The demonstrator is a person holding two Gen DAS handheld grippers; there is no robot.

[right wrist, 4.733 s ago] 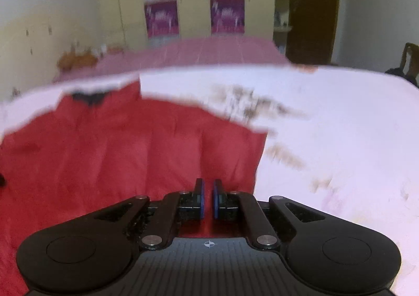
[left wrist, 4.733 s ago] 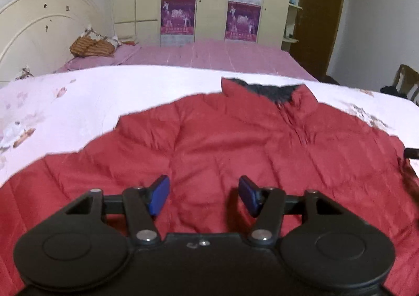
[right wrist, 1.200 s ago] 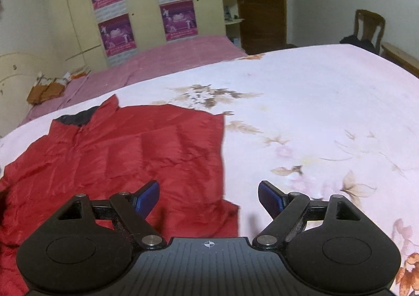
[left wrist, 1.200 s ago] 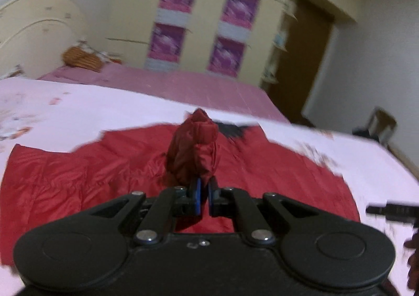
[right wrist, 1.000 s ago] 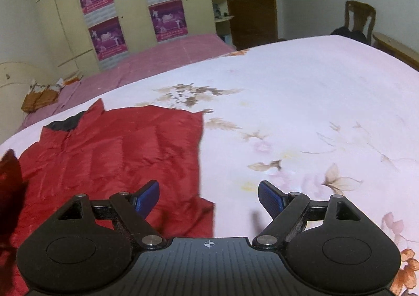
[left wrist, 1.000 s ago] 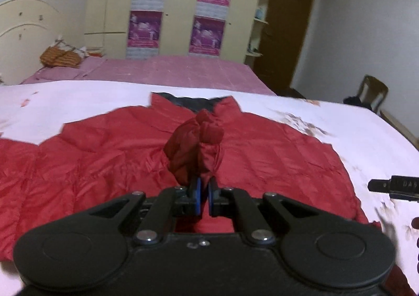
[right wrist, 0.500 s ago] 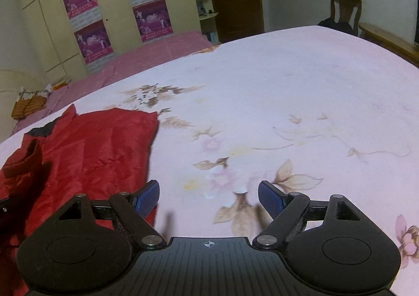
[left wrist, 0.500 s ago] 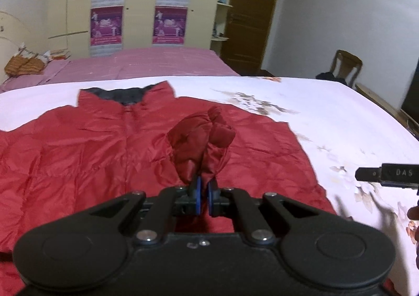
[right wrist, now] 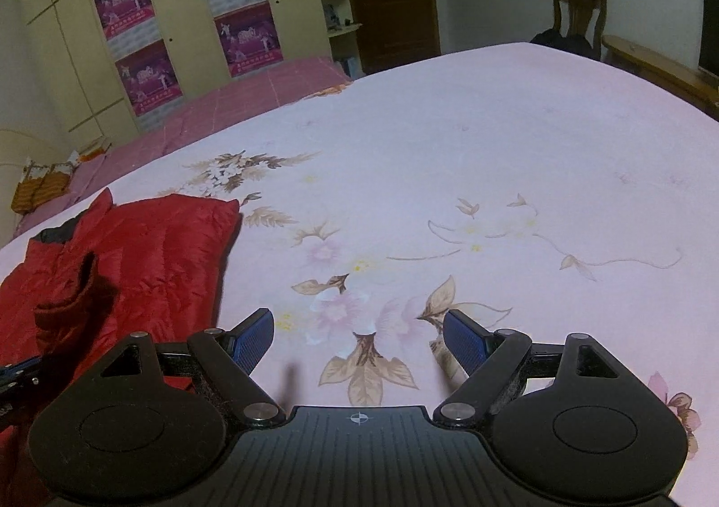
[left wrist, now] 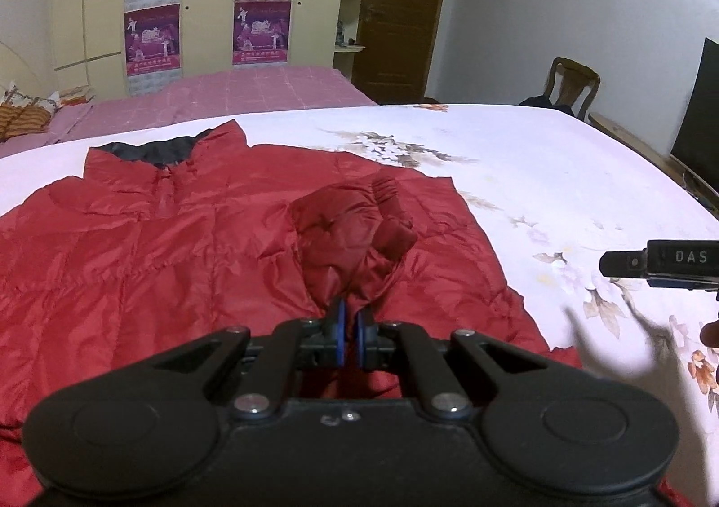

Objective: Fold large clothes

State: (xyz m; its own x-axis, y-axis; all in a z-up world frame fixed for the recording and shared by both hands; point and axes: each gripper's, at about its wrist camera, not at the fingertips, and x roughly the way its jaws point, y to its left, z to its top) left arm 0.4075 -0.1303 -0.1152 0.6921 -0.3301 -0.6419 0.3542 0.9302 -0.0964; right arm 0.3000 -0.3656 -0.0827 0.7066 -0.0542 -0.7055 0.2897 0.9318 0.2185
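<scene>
carried across the red jacket (left wrist: 135, 264), its bunched sleeve (left wrist: 355, 233) sits in left jaws; right jaws wide.

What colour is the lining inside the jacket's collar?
Black, against the red jacket; the collar lining shows best in the left wrist view.

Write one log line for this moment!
left hand-held gripper: shut on red puffy jacket sleeve | right hand-held gripper: open, empty
</scene>
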